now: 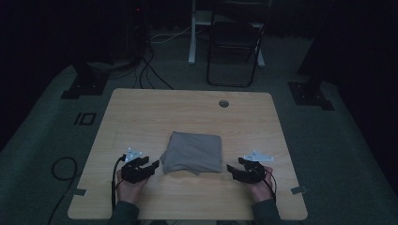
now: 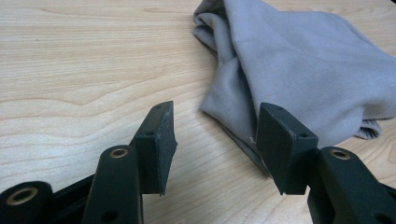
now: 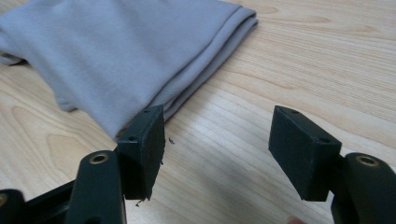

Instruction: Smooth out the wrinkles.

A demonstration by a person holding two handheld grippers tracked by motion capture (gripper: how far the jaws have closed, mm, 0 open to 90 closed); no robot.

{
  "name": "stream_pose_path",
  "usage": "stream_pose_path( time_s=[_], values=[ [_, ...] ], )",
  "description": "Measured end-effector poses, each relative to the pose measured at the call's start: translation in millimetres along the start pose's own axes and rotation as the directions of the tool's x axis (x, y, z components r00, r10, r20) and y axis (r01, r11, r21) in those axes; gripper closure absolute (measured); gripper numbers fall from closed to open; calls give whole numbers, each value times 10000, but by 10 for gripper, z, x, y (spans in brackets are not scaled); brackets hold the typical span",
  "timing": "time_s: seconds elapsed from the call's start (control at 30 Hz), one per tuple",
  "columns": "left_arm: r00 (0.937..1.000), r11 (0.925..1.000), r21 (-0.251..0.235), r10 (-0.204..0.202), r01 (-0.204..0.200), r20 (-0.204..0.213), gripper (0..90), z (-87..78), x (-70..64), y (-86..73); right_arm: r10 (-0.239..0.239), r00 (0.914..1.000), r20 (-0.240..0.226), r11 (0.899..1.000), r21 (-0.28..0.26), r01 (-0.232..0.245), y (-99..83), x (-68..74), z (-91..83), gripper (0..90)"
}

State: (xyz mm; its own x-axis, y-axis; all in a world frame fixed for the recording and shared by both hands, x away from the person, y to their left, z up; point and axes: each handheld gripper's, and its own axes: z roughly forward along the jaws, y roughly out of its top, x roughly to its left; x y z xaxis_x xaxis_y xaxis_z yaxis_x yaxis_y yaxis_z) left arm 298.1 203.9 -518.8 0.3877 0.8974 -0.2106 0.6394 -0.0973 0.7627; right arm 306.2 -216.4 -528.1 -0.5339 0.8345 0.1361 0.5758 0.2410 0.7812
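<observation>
High view dim, gripper views bright, sharp

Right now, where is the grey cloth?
In the high view, the grey cloth lies folded mid-table, between the left hand-held gripper and right hand-held gripper.

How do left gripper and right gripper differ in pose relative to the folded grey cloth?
The left gripper sits at the grey cloth's rumpled near-left corner, where loose layers bunch; the right gripper sits at its near-right corner, by a neat folded edge. In the high view, the left gripper reaches closer to the cloth, while the right gripper stands a little clear of it. Both are open, empty, low over the wooden table, angled inward.
</observation>
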Motion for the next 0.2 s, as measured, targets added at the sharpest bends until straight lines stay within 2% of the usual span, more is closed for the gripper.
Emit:
stream_pose_path(
  time_s=[0.2],
  values=[
    [10000, 10000, 31, 77, -77, -60, 477, 14, -6, -6, 25, 10000, 60, 10000, 56, -25, -16, -4, 18, 356]
  ],
)
